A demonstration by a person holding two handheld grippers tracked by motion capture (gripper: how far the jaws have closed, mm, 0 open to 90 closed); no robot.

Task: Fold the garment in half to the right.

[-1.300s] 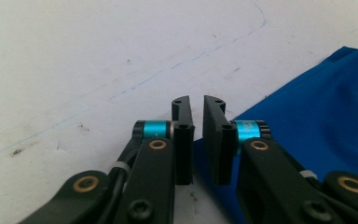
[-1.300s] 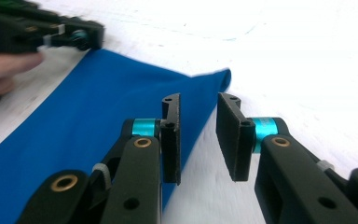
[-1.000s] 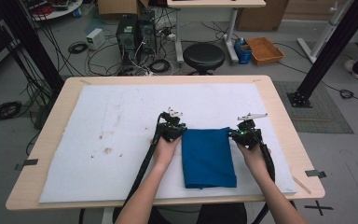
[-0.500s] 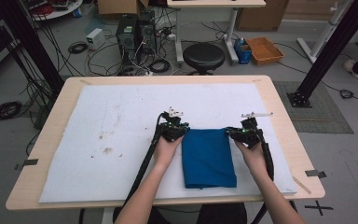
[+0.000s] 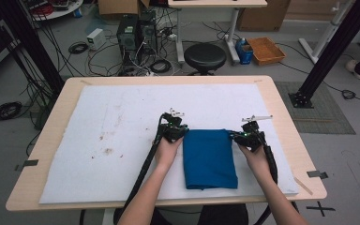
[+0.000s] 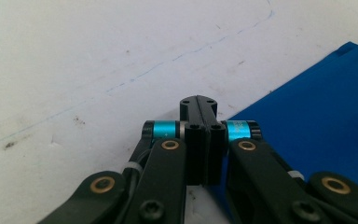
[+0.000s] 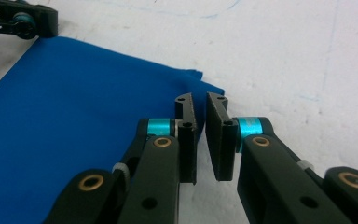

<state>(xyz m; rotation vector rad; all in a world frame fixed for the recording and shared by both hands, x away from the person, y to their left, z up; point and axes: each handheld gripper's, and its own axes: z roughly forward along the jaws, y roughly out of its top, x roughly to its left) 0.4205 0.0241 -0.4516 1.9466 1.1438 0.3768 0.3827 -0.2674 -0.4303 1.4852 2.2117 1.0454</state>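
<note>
The high view is showing the whole folded blue cloth (image 5: 209, 158) lying smooth and rectangular on the white mat (image 5: 98, 140) covering the tabletop (image 5: 56, 101). The left gripper (image 6: 199, 109) is sitting closed and empty beside its corner. The right gripper (image 7: 200, 105), slightly parted after just opening, is holding nothing; its tips are hiding the cloth's edge.

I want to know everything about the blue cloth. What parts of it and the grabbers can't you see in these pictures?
- Blue cloth: its folded layers and underside are hidden by its own top, in the high view.
- Left gripper: jaws shut at the cloth's corner; whether fabric is pinched between them is hidden by the jaws, left gripper view.
- Right gripper: its slightly parted jaws cover the cloth edge beneath them, right gripper view.
- Both grippers are too small in the high view to read.
</note>
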